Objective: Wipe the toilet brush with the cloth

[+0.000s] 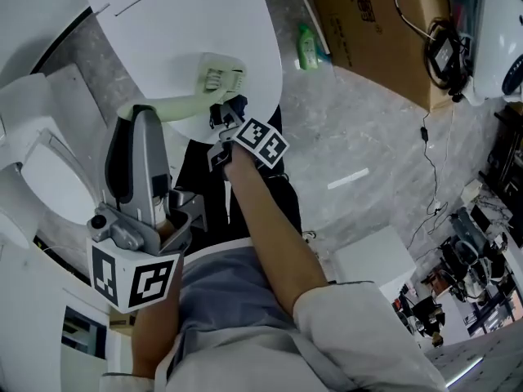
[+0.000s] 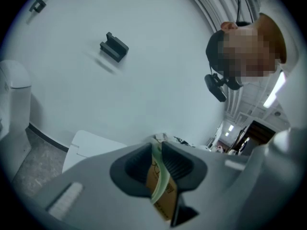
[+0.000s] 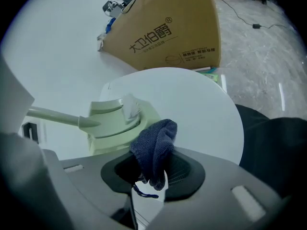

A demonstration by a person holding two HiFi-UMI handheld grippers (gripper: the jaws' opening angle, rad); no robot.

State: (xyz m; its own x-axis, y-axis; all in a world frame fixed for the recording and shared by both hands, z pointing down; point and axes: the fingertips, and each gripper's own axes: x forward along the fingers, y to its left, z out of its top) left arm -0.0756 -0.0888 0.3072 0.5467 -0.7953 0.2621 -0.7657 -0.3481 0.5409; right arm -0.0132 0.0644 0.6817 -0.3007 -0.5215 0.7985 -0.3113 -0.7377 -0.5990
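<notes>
The toilet brush [image 1: 214,82] is pale green. Its blocky head [image 3: 115,121] lies on the white rounded tabletop [image 1: 172,15], with a tuft of whitish bristles [image 3: 129,105] showing on top. Its thin handle [image 3: 53,116] runs off to the left, away from the head and towards the left gripper [image 1: 139,114].

In the left gripper view the left gripper [image 2: 157,163] has its fingers [image 2: 178,166] pressed together on the handle's end, where a brown label [image 2: 165,200] is wrapped on the green stem.

A dark blue knitted cloth [image 3: 154,147] is bunched between the fingers [image 3: 186,169] of the right gripper [image 3: 152,169], which are closed on its lower part. The loose upper fold bulges forward, right against the near edge of the brush head, though whether it presses on it or only sits just beside it cannot be told. In the head view the right gripper [image 1: 227,114] reaches over the tabletop's near rim, and the cloth [image 1: 235,104] shows as a dark lump at the head's corner.

Further out, a brown cardboard box [image 1: 376,31] printed with Chinese characters stands on the grey marbled floor [image 1: 351,137] beyond the tabletop, with a small green bottle [image 1: 309,49] lying between the two. A white toilet [image 1: 45,182] stands at the person's left — near the tabletop, but apart from it.
</notes>
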